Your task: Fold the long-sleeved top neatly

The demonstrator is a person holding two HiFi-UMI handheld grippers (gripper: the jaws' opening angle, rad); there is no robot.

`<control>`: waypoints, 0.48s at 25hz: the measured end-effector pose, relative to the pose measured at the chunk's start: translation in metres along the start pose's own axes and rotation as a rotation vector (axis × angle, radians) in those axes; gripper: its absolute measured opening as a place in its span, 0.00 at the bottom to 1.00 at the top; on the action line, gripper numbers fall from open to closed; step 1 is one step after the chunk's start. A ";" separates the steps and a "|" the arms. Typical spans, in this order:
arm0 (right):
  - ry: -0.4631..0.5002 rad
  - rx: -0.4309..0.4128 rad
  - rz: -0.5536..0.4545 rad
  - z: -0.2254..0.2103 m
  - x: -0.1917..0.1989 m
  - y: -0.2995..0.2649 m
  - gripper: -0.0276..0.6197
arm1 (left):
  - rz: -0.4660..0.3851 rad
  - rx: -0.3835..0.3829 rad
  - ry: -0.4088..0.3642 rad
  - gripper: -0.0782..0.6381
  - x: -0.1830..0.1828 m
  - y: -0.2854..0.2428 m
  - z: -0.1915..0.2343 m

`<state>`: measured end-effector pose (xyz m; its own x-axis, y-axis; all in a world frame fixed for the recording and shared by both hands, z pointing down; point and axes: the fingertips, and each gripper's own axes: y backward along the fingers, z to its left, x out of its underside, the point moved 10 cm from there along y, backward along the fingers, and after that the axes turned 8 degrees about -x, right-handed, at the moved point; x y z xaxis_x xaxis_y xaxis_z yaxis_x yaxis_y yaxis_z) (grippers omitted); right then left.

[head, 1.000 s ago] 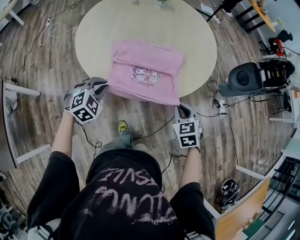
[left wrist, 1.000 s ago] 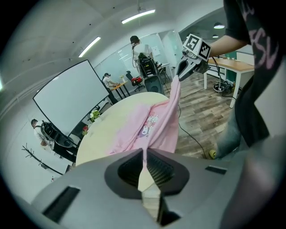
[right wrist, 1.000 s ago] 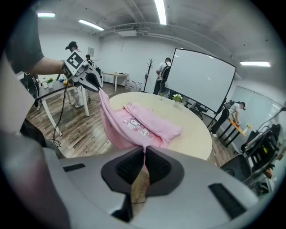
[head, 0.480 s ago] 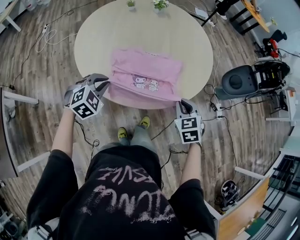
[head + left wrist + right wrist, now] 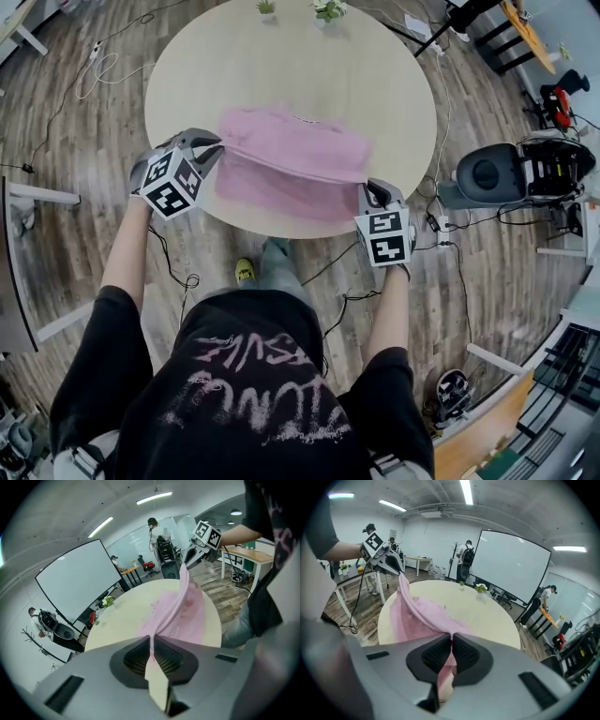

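The pink long-sleeved top [image 5: 291,164] lies on the near half of the round beige table [image 5: 281,66], its near edge lifted off the tabletop. My left gripper [image 5: 212,153] is shut on the top's near left corner. My right gripper [image 5: 369,190] is shut on the near right corner. The cloth stretches taut between them as a raised fold. In the left gripper view the pink top [image 5: 180,606] runs from between my jaws across to the right gripper [image 5: 192,559]. In the right gripper view the pink top [image 5: 417,611] leads to the left gripper [image 5: 396,566].
Two small potted plants [image 5: 319,9] stand at the table's far edge. Cables [image 5: 103,61] trail over the wooden floor at the left. A dark round machine [image 5: 487,173] sits at the right. A white frame [image 5: 28,253] stands at the left. People stand by a large screen [image 5: 513,564].
Both grippers have carried the top's near edge up and away from me, over the table. The printed front that showed before is now covered by the folded-over cloth.
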<state>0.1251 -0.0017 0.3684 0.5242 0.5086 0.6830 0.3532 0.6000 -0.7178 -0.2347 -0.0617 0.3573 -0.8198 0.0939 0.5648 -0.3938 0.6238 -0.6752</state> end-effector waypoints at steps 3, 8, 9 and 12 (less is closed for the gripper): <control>-0.007 -0.018 0.005 -0.025 -0.009 -0.018 0.06 | 0.013 0.009 0.013 0.16 -0.007 -0.024 0.017; -0.013 -0.049 0.028 -0.059 -0.018 -0.056 0.06 | 0.044 0.026 0.029 0.16 -0.010 -0.063 0.040; -0.016 -0.055 0.032 -0.065 -0.019 -0.063 0.06 | 0.051 0.030 0.031 0.16 -0.011 -0.070 0.045; -0.019 -0.073 0.042 -0.081 -0.024 -0.082 0.06 | 0.069 0.040 0.035 0.16 -0.012 -0.090 0.057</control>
<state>0.1460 -0.1128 0.3998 0.5253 0.5445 0.6538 0.3872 0.5312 -0.7536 -0.2127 -0.1633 0.3841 -0.8311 0.1628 0.5318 -0.3534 0.5838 -0.7310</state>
